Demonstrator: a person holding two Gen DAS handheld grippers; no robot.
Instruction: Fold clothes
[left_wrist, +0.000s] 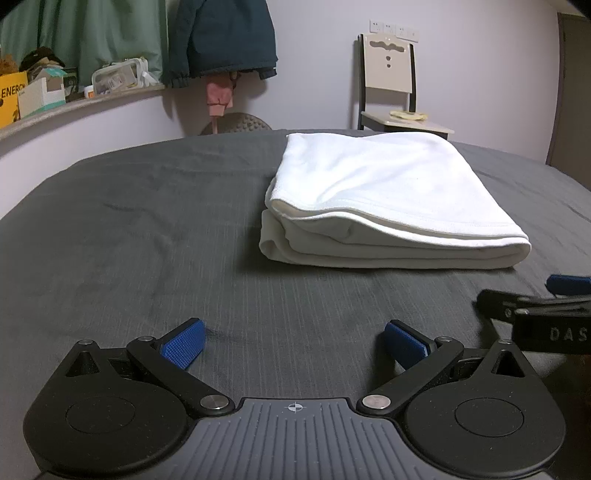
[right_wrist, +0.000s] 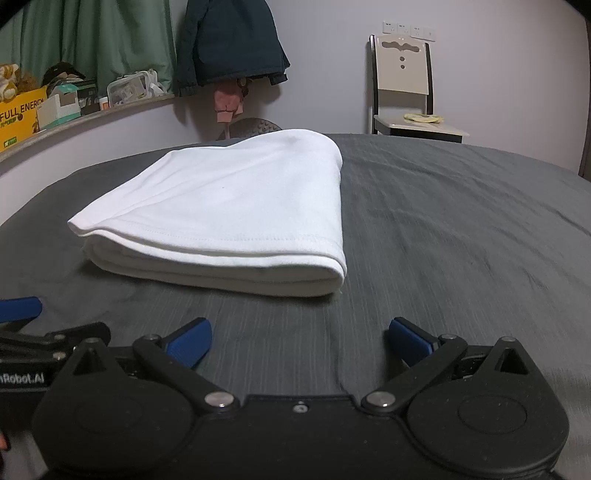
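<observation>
The left tool is released, its blue-padded fingers spread wide with nothing between them, low over the dark grey bed. The right tool is likewise spread and empty, just above the same grey cover. Each tool shows at the edge of the other's view, so the two sit close side by side.

A folded white T-shirt lies flat on the bed, ahead of both tools and apart from them. It is stacked in several layers, with a stitched hem running along the top layer's edge nearest the tools. From the left tool it lies ahead and to the right; from the right tool, ahead and to the left.

Beyond the shirt, a cream-backed chair stands against the wall, with something small and yellowish on its seat. Left of the chair hangs a dark teal jacket, and further left a shelf carries boxes in front of a green curtain.
</observation>
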